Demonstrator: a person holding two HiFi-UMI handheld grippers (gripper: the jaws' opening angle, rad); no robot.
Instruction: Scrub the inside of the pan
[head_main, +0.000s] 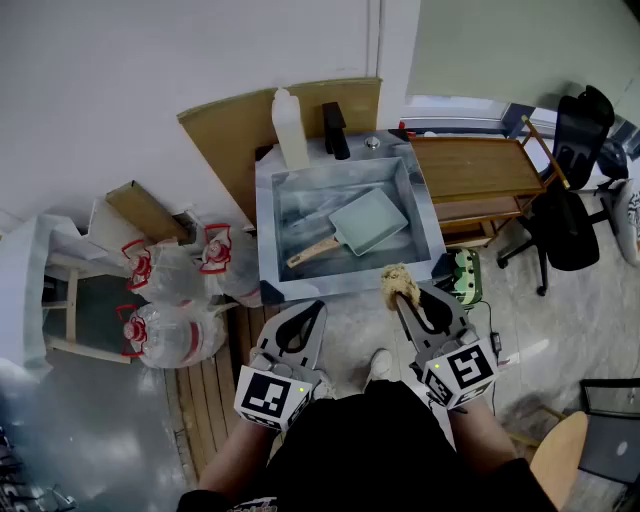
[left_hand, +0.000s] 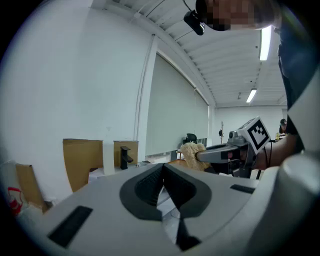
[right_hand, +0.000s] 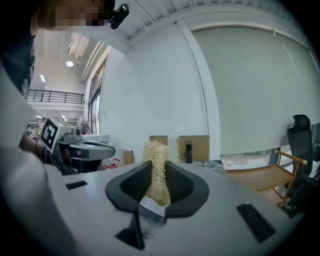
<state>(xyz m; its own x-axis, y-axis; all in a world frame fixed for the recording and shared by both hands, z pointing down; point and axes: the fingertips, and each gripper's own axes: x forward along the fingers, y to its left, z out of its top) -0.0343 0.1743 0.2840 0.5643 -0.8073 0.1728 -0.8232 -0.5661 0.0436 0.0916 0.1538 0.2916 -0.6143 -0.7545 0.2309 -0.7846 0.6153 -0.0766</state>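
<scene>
White bottle (head_main: 290, 128), perhaps soap, stands behind pan (head_main: 368, 222).

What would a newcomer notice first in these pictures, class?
A pale square pan with a wooden handle lies in the grey sink at the centre of the head view. Nearer, the right tongs are shut on a tan fibrous scrubber, while the left tongs are shut and empty.

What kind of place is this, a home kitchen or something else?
Probably an office or lab room with a makeshift washing station, not a home kitchen: the sink holding the pan stands near an office chair, a wooden cart, and large water bottles on the floor.
</scene>
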